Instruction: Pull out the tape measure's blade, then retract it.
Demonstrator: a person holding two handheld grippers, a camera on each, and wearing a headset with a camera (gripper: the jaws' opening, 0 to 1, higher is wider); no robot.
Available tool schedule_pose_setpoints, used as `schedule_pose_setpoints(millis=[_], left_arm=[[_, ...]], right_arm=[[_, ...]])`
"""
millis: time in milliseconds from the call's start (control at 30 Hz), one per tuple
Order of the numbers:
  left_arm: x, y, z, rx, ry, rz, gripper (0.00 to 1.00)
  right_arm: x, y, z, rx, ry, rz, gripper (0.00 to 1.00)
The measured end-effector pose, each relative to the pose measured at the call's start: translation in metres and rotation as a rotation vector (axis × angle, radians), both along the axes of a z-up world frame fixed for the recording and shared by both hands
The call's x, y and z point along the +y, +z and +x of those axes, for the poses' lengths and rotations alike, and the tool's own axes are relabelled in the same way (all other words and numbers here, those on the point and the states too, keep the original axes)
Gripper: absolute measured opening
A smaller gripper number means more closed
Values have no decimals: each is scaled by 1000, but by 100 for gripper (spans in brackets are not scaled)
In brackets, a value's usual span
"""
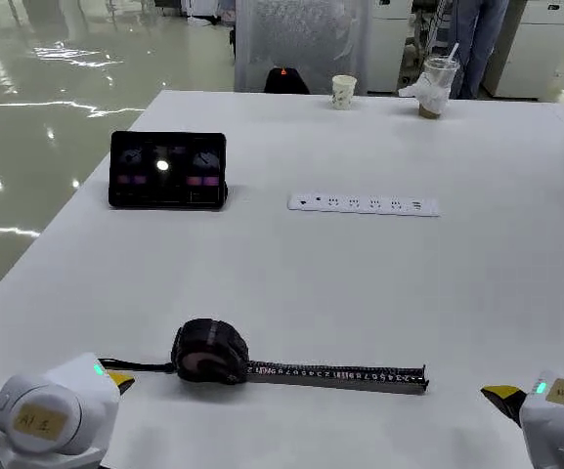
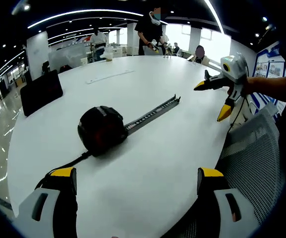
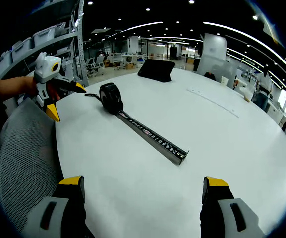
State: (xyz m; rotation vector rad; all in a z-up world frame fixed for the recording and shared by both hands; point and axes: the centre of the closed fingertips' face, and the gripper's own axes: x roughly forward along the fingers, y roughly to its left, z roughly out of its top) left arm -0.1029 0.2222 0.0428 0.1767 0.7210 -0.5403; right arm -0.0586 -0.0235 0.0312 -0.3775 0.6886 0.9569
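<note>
- The left gripper [image 2: 137, 174] hovers at the near edge of the table [image 1: 291, 283], tongs wide apart, holding nothing.
- The black tape measure [image 1: 209, 352] lies on the table just right of it, untouched, with its strap [image 1: 140, 366] trailing leftward.
- The blade [image 1: 335, 374] lies flat, drawn out to the right, its hooked end free.
- The right gripper [image 3: 140, 181] sits apart from the blade's end, tongs spread and empty.
- Farther back stand a tablet [image 1: 168, 169] and, to its right, a power strip [image 1: 363, 204].
</note>
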Motion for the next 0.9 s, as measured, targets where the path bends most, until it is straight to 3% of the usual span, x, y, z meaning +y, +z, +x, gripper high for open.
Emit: schedule_pose_setpoints(millis=[133, 267, 400, 533, 700, 900], left_arm=[[-3, 2, -2, -21, 28, 2, 99], [-6, 13, 1, -70, 91, -38, 99], [-12, 19, 1, -95, 121, -62, 99], [-15, 18, -1, -99, 121, -52, 99], [-12, 23, 1, -122, 182, -69, 99], [-15, 23, 0, -110, 199, -61, 99]], right_arm=[[3, 4, -2, -1, -43, 26, 99], [10, 10, -6, 11, -92, 90, 99], [12, 12, -10, -5, -111, 100, 99], [14, 14, -13, -8, -125, 111, 99], [17, 17, -18, -19, -130, 114, 99], [23, 21, -21, -24, -147, 128, 99]])
